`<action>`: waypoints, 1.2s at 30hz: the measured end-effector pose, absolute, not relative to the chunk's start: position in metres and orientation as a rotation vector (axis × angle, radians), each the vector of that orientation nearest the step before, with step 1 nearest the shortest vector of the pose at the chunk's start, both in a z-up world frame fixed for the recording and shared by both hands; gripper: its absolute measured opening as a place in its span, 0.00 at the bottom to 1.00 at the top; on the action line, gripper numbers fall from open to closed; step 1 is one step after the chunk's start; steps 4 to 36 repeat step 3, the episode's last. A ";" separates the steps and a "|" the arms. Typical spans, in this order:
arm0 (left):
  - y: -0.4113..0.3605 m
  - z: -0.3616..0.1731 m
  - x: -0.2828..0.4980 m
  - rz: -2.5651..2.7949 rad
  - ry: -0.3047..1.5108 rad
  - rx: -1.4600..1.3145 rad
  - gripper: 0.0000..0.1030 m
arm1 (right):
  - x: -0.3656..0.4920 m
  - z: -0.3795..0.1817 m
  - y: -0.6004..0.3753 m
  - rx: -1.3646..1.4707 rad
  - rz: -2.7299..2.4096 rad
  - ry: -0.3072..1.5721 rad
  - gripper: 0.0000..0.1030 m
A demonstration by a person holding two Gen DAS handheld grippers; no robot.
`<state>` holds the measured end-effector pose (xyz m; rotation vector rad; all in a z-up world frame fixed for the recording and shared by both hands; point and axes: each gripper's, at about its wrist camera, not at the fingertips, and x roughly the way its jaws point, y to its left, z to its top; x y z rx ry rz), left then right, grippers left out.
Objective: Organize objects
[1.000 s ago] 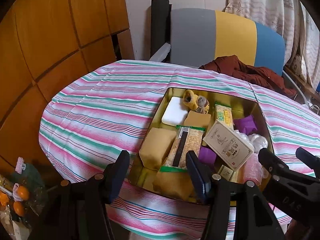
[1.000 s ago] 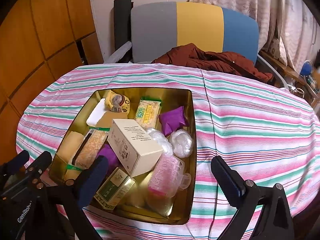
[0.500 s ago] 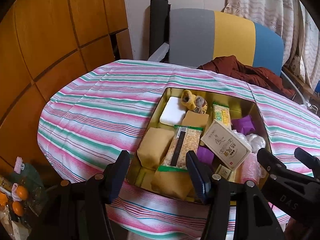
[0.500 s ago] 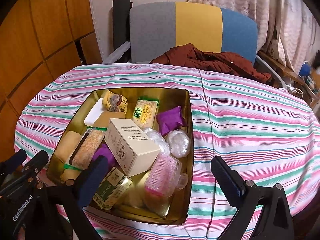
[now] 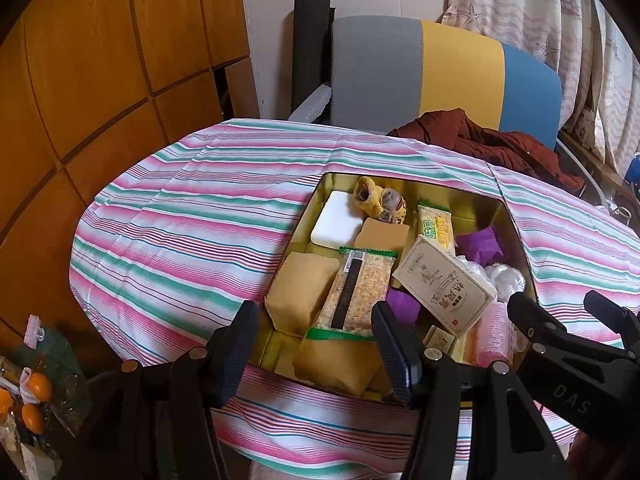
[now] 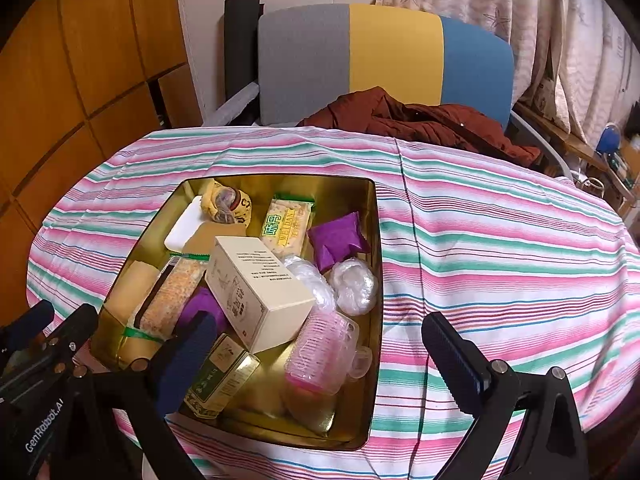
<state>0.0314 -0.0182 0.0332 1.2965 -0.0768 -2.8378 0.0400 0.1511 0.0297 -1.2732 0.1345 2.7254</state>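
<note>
nothing has really moved since a second ago, both grippers parked at the near edge of the gold tin [image 6: 372,360]. left gripper [image 5: 316,348] jaws apart, empty. right gripper [image 6: 316,360] jaws wide, empty. cream box [image 6: 256,292] lies tilted atop the snacks inside, tin on the striped tablecloth [image 6: 500,256].

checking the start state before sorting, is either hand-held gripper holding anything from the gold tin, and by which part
Nothing is held. The left hand-held gripper and right hand-held gripper both hang open above the near edge of the gold metal tin, with no item between their fingers.
</note>
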 end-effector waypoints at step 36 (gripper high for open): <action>-0.017 0.031 0.030 -2.840 -0.067 1.314 0.58 | 0.040 0.029 0.151 -1.280 2.727 0.139 1.00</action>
